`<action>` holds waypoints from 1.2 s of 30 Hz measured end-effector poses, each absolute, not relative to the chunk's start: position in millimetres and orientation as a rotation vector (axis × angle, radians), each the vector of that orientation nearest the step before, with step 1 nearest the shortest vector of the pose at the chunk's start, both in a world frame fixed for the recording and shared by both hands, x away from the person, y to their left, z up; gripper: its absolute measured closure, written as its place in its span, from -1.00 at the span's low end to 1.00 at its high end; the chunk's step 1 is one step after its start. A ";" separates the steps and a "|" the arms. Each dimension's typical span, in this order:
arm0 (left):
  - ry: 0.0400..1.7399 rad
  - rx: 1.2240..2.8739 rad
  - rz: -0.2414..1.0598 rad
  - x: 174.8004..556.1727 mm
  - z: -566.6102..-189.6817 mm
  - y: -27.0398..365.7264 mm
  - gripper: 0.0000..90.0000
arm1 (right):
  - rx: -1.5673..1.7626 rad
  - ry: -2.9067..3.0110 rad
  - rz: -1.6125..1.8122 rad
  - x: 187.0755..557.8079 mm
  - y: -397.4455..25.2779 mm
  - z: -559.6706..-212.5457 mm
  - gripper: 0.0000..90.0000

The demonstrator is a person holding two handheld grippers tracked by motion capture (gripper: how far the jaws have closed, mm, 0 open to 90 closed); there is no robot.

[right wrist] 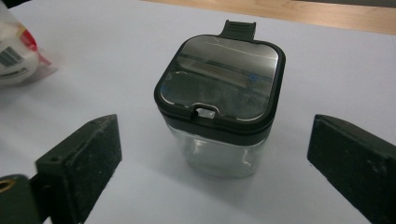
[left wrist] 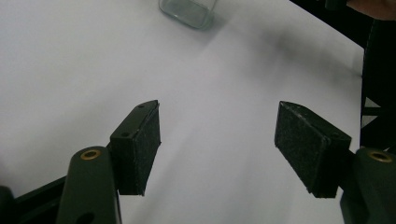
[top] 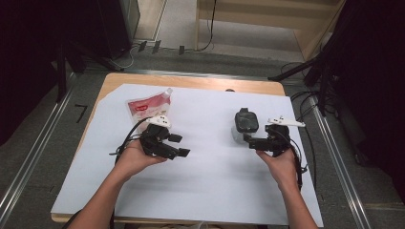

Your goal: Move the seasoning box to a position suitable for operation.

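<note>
One closed jar [right wrist: 218, 105], right claw [right wrist: 219, 163] view

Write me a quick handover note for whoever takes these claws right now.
Left claw: open, empty, over bare white sheet.
Right claw: open, jaws either side of the clear jar, not touching.
Jar upright, dark lid closed. Red-and-white pouch lies at the sheet's far left, untouched.
Done: right claw lined up on the jar.
Left: likely grip the jar, then open the lid.
</note>
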State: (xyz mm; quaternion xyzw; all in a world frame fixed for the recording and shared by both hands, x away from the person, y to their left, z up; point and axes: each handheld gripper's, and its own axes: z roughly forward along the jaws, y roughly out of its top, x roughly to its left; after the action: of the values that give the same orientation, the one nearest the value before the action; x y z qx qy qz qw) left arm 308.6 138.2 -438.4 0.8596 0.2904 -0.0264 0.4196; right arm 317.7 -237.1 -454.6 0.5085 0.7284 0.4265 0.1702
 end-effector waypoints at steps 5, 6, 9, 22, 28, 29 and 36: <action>0.730 2.169 -0.060 305.7 -440.3 135.2 -0.28 | 1.471 2.037 1.182 325.1 -228.7 -458.3 -1.00; 0.733 2.177 -0.056 305.2 -440.3 134.8 -0.28 | 1.475 2.031 1.185 327.1 -227.1 -459.7 -1.00; 0.730 2.184 -0.060 304.4 -441.2 133.9 -0.28 | 1.487 2.027 1.174 333.4 -222.7 -464.3 -1.00; 0.752 2.182 -0.077 305.0 -442.2 135.2 -0.28 | 1.492 2.032 1.058 345.9 -208.2 -476.3 -1.00; 0.755 2.184 -0.074 305.0 -442.3 133.5 -0.28 | 1.560 2.012 1.080 356.7 -204.4 -489.5 -1.00; 0.753 2.185 -0.073 305.1 -442.2 133.6 -0.28 | 1.565 2.005 1.067 357.8 -204.1 -491.7 -1.00; 0.770 2.171 -0.084 307.2 -443.6 133.7 -0.28 | 1.538 2.035 1.021 360.4 -199.4 -500.3 -0.82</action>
State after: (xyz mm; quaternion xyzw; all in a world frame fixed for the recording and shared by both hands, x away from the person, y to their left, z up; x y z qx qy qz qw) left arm 307.2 133.7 -443.6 0.8607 0.3051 -0.0334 0.4062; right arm 360.4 -199.4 -500.3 0.5490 0.7263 0.3644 0.1959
